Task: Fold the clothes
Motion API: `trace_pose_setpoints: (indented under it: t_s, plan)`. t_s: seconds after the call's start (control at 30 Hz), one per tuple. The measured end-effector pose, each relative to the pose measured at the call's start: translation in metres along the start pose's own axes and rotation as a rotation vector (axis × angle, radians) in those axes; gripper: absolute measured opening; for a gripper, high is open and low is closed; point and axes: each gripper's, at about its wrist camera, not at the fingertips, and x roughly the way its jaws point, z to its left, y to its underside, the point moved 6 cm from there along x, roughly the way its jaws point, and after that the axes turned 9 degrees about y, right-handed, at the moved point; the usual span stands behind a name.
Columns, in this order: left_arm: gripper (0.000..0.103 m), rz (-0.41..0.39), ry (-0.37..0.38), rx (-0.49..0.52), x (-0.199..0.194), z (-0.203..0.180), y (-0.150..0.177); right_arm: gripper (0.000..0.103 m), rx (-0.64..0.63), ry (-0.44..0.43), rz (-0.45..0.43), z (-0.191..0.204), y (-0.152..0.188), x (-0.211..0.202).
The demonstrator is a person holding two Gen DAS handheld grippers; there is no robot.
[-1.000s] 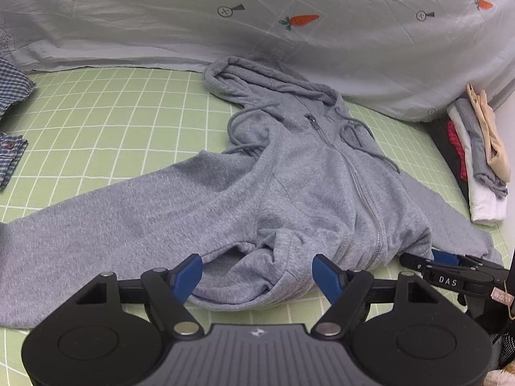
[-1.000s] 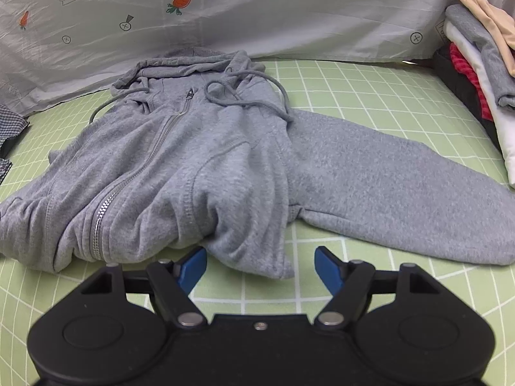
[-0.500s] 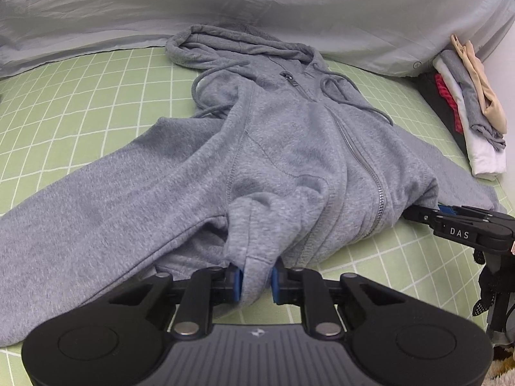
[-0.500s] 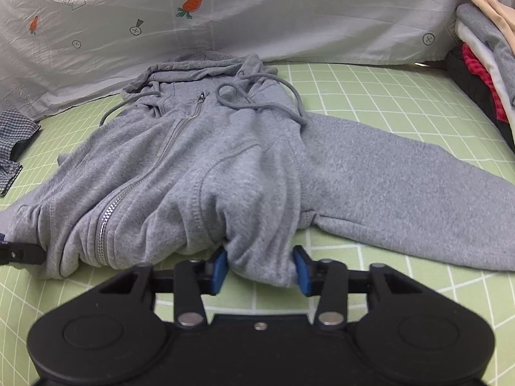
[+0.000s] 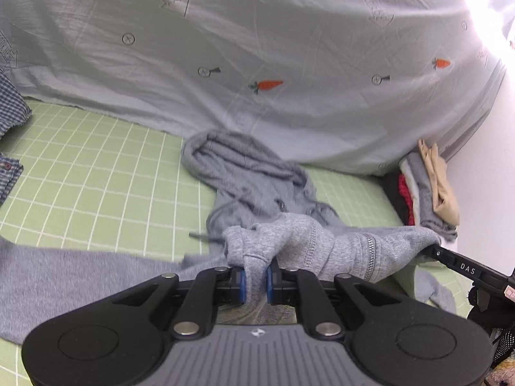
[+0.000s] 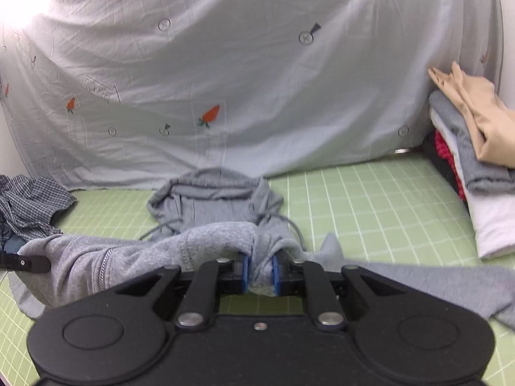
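Hoodie (image 5: 338,251) is the grey zip-up one, and its bottom hem is bunched up off the green grid mat (image 5: 96,177) between my two tools while the hood end still lies on the mat near the back. Going left to right: a blue checked shirt (image 6: 29,206) sits crumpled at the far left edge, well apart from the hoodie, and one long grey sleeve (image 5: 64,276) trails flat across the mat on that side. My left gripper (image 5: 254,281) has just been closing and its blue pads are pinched on a fold of hem. The zipper runs down the lifted cloth between the two grips. My right gripper (image 6: 260,273) has also just been closing and it's clamped on the other hem corner, with the second sleeve (image 6: 418,276) spread out to the right. Behind everything hangs a pale sheet (image 5: 289,48) with little carrots printed on it, touching the back of the mat. At the far right a stack of folded clothes (image 6: 476,160) leans against the wall, tan piece on top, clear of the hoodie.
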Motion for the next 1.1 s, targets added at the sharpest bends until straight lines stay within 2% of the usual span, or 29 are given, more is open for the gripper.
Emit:
trace_pose_setpoints:
  t_s: [0.17, 0.27, 0.37, 0.4, 0.47, 0.53, 0.6, 0.63, 0.67, 0.7, 0.9, 1.03, 1.1]
  plan:
    - [0.011, -0.087, 0.007, 0.008, 0.012, 0.001, -0.058, 0.014, 0.007, -0.026, -0.095, 0.003, -0.058, 0.019]
    - [0.011, -0.117, -0.031, -0.004, 0.036, 0.017, -0.097, 0.015, -0.003, -0.015, -0.104, 0.007, -0.087, 0.062]
    - [0.012, -0.123, -0.083, -0.038, 0.074, 0.044, -0.127, 0.017, 0.022, 0.001, -0.070, 0.008, -0.107, 0.120]
    - [0.013, -0.110, -0.115, -0.058, 0.092, 0.058, -0.132, 0.018, 0.023, 0.015, -0.048, 0.008, -0.110, 0.143]
    - [0.019, -0.082, -0.180, -0.100, 0.128, 0.085, -0.140, 0.038, 0.025, 0.049, 0.014, 0.011, -0.109, 0.188]
    - [0.022, -0.015, -0.259, -0.197, 0.153, 0.112, -0.138, 0.040, 0.013, 0.083, 0.114, 0.014, -0.100, 0.227]
    - [0.030, -0.005, -0.282, -0.241, 0.154, 0.124, -0.134, 0.040, 0.025, 0.092, 0.163, 0.015, -0.090, 0.244]
    - [0.043, -0.022, -0.267, -0.243, 0.148, 0.123, -0.131, 0.045, 0.038, 0.088, 0.171, 0.014, -0.085, 0.244]
    - [0.058, -0.037, -0.253, -0.246, 0.141, 0.121, -0.128, 0.055, 0.051, 0.085, 0.175, 0.012, -0.076, 0.237]
    - [0.063, -0.039, -0.250, -0.256, 0.133, 0.118, -0.123, 0.059, 0.063, 0.081, 0.180, 0.009, -0.068, 0.231]
    - [0.064, 0.091, -0.262, -0.302, 0.095, 0.102, -0.065, 0.062, 0.083, 0.090, 0.232, -0.001, -0.018, 0.195]
    - [0.064, 0.176, -0.301, -0.346, 0.098, 0.106, -0.021, 0.063, 0.078, 0.101, 0.297, -0.007, 0.008, 0.197]
    - [0.064, 0.167, -0.321, -0.363, 0.099, 0.110, -0.014, 0.068, 0.092, 0.108, 0.322, -0.012, 0.016, 0.200]
